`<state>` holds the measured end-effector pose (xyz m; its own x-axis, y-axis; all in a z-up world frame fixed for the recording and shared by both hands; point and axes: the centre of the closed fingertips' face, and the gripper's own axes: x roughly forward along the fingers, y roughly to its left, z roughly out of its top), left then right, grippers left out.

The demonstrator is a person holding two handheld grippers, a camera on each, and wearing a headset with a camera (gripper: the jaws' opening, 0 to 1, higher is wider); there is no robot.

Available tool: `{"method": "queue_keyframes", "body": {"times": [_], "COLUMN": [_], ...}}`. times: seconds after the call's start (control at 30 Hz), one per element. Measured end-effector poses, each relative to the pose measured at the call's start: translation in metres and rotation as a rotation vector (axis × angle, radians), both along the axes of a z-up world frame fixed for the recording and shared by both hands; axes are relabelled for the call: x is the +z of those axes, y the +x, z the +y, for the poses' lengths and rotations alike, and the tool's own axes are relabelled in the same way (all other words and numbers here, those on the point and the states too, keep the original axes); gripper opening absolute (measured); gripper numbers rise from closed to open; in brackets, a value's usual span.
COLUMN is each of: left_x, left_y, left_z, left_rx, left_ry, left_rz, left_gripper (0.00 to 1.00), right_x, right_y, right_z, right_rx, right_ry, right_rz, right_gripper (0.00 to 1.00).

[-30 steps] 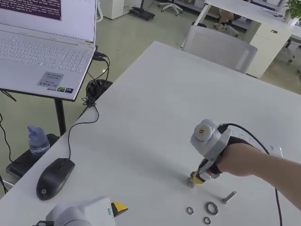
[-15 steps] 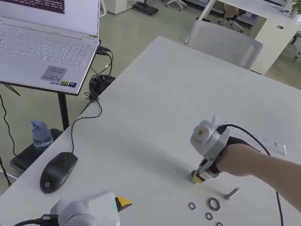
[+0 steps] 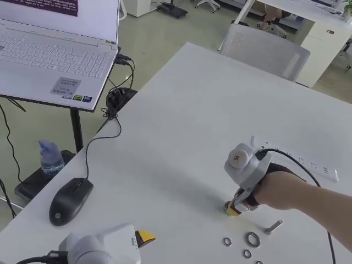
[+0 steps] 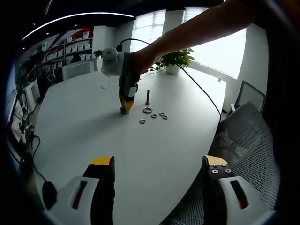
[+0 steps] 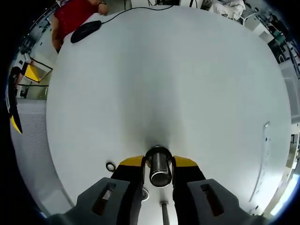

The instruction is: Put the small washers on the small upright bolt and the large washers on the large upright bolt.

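Observation:
My right gripper (image 3: 233, 208) points down at the white table (image 3: 192, 110), shut on the large bolt (image 5: 159, 171), which stands on end between the yellow tips. The small bolt (image 3: 273, 226) stands upright just right of it, also visible as the small bolt (image 4: 147, 97) in the left gripper view. Several washers lie loose beside them: a large washer (image 3: 253, 239) and small washers (image 3: 227, 241). My left gripper (image 4: 158, 164) hovers open at the table's near edge with nothing between its fingers; its yellow tip (image 3: 144, 237) shows at the bottom of the head view.
A black mouse (image 3: 70, 200) lies on the table's left corner with its cable running off the edge. A white power strip (image 3: 308, 162) lies behind the right hand. An open laptop (image 3: 55, 49) stands on a stand at left, and a mesh chair (image 3: 267, 49) is at the far side.
The head view has drifted slightly. My right gripper stays shut on the large bolt at the same spot beside the washers; the left gripper has barely moved.

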<state>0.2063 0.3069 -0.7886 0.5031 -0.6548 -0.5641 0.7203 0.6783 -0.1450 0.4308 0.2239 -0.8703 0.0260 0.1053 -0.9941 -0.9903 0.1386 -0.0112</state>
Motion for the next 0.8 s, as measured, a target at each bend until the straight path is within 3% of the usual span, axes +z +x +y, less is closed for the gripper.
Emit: {"method": "queue_keyframes", "body": {"times": [0.43, 0.5, 0.63, 0.73, 0.8], "left_x": [0.0009, 0.0045, 0.0051, 0.0058, 0.0062], "left_y": [-0.0024, -0.0015, 0.0004, 0.0019, 0.0019], "left_z": [-0.0030, -0.0041, -0.0033, -0.0032, -0.0045], "left_rx": [-0.008, -0.004, -0.007, 0.000, -0.006], "left_ry": [-0.012, -0.035, -0.024, -0.029, -0.027], "left_rz": [0.007, 0.001, -0.016, -0.015, -0.016], "left_gripper": [0.75, 0.76, 0.77, 0.78, 0.78], "right_x": [0.0001, 0.0001, -0.0001, 0.0012, 0.0027], "right_y": [0.0016, 0.0019, 0.0025, 0.0043, 0.0019], "right_z": [-0.0010, -0.0015, -0.0026, 0.0016, 0.0008], "right_rx": [0.012, 0.015, 0.011, 0.009, -0.001], "right_ry": [0.000, -0.002, 0.004, 0.042, 0.044], "right_rz": [0.003, 0.005, 0.010, 0.002, 0.020], "right_gripper": [0.24, 0.24, 0.24, 0.34, 0.34]}}
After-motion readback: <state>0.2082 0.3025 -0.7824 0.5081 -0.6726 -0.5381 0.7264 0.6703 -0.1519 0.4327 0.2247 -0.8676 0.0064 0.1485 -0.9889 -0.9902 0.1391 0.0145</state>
